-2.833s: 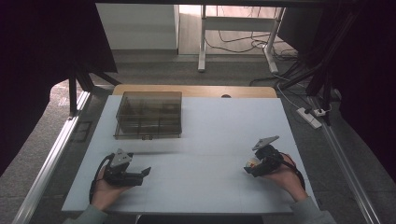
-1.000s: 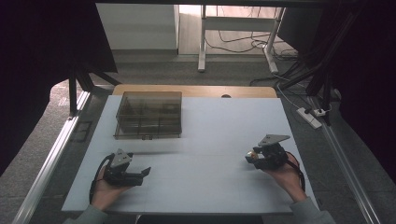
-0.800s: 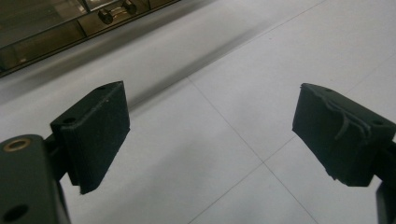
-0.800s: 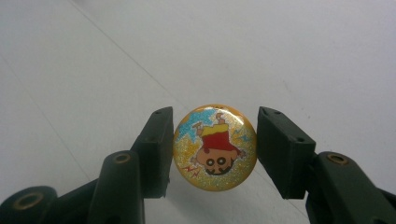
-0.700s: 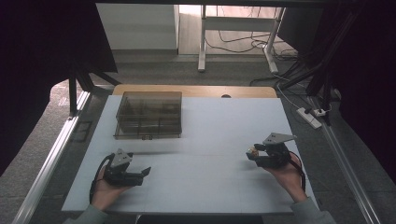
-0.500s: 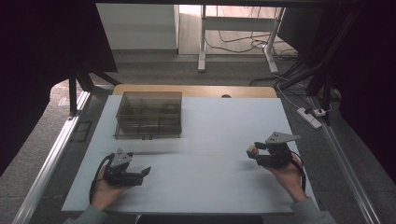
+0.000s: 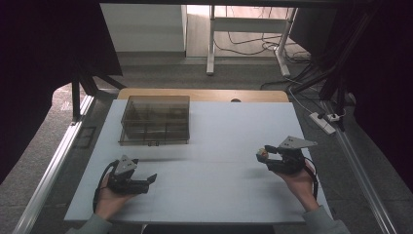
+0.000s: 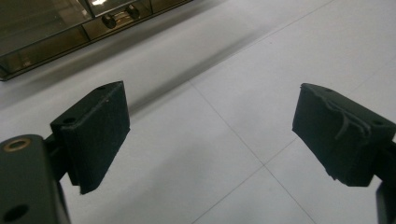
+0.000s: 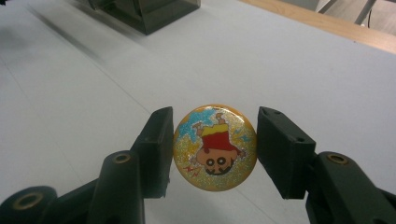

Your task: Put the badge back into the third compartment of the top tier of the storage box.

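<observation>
My right gripper (image 9: 214, 148) is shut on a round glittery badge (image 9: 215, 146) with a cartoon figure in red and yellow, seen upside down; both pads press on its rim. In the high view that gripper (image 7: 263, 154) is held a little above the white table (image 7: 214, 141) at its right side, the badge (image 7: 263, 153) at its tip. My left gripper (image 7: 150, 180) rests at the table's front left, pointing right. Its jaws stand wide apart in the left gripper view (image 8: 210, 135) with only bare table between them.
A smoky transparent compartment box (image 7: 155, 120) with its lid down stands at the back left of the table; its latch (image 8: 119, 16) faces the left gripper. A wooden strip (image 7: 204, 94) runs along the table's far edge.
The right hand has drifted slightly to the right and lifted a little with the badge in its jaws. The left hand has stayed where it was.
</observation>
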The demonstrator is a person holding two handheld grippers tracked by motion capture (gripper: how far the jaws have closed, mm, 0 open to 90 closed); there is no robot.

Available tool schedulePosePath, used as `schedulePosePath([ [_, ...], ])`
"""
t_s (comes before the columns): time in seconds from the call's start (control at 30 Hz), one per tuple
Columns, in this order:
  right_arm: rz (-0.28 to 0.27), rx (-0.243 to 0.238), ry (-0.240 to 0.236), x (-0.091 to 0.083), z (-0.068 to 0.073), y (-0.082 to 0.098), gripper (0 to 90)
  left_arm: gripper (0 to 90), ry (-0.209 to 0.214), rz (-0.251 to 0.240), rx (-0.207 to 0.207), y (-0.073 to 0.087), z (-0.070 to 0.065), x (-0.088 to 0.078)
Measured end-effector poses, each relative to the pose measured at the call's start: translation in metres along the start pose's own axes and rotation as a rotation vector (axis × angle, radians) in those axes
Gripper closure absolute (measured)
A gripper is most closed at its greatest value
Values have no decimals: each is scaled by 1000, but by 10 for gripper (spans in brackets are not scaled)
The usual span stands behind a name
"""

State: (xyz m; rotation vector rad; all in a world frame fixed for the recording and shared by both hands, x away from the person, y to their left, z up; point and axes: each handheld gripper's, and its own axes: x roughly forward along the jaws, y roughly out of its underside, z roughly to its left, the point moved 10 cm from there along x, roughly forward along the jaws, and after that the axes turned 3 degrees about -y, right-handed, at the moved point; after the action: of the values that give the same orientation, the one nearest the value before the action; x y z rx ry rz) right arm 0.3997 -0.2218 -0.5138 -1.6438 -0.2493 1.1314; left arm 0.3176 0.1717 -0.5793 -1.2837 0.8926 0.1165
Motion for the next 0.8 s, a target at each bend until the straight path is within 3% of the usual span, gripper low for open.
schedulePosePath([
  [0.3, -53, -3, -2, 1, 4, -17, 474, 116, 1, -3, 2, 0, 0, 0],
  [0.8, -83, -30, -18, 15, 15, -43, 474, 116, 1, -7, 0, 1, 0, -1],
])
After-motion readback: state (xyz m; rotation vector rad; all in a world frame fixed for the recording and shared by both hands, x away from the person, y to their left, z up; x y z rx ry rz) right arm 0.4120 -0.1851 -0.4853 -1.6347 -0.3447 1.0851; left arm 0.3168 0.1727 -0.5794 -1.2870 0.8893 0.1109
